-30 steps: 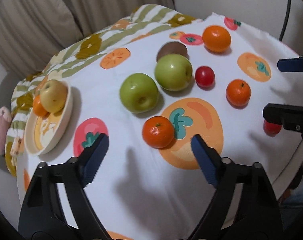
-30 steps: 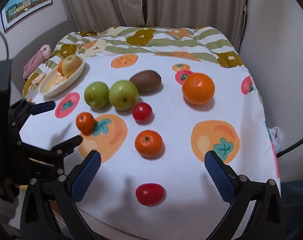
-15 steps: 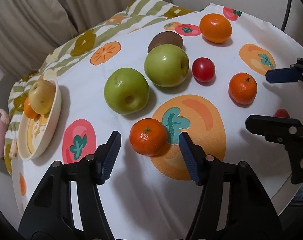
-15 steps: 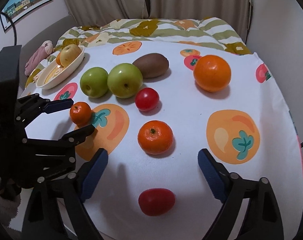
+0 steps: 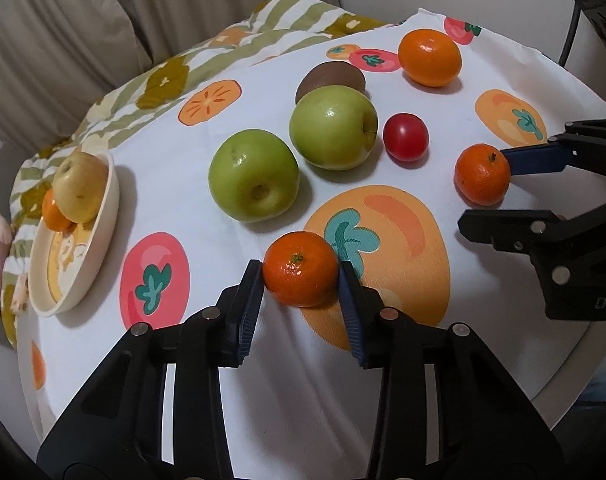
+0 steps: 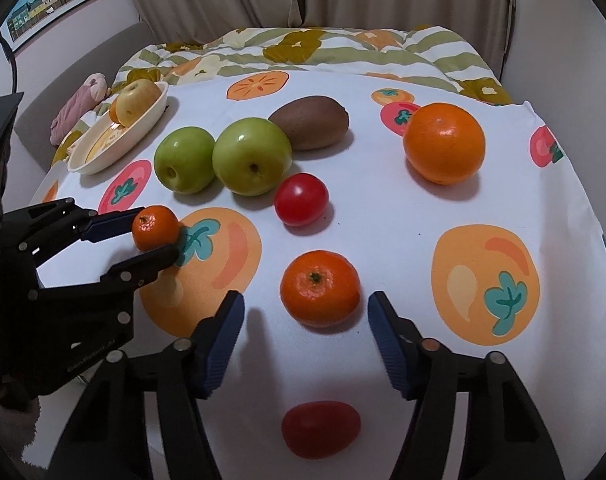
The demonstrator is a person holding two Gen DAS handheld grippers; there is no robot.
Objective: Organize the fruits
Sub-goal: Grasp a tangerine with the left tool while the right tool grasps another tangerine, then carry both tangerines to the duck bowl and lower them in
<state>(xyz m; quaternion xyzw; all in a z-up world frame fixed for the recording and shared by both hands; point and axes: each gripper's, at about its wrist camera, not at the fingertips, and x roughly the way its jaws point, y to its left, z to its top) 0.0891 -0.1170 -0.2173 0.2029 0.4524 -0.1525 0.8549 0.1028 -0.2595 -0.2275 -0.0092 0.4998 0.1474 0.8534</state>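
Curtained room, fruit-print cloth over the tabletop point(image 5: 483, 60). Left tongs point(image 5: 301, 280) closing, pads touching both flanks of a mandarin point(image 5: 301, 268) just in front of the nearer green apple point(image 5: 253, 174). Right tongs point(image 6: 303, 316) closing too, spread either side of a second mandarin point(image 6: 319, 289), not yet touching. Best squeezed gently across the widest part, then lifted straight. Both pitched steeply downward. Bowl point(image 5: 103, 216) well left of that apple.
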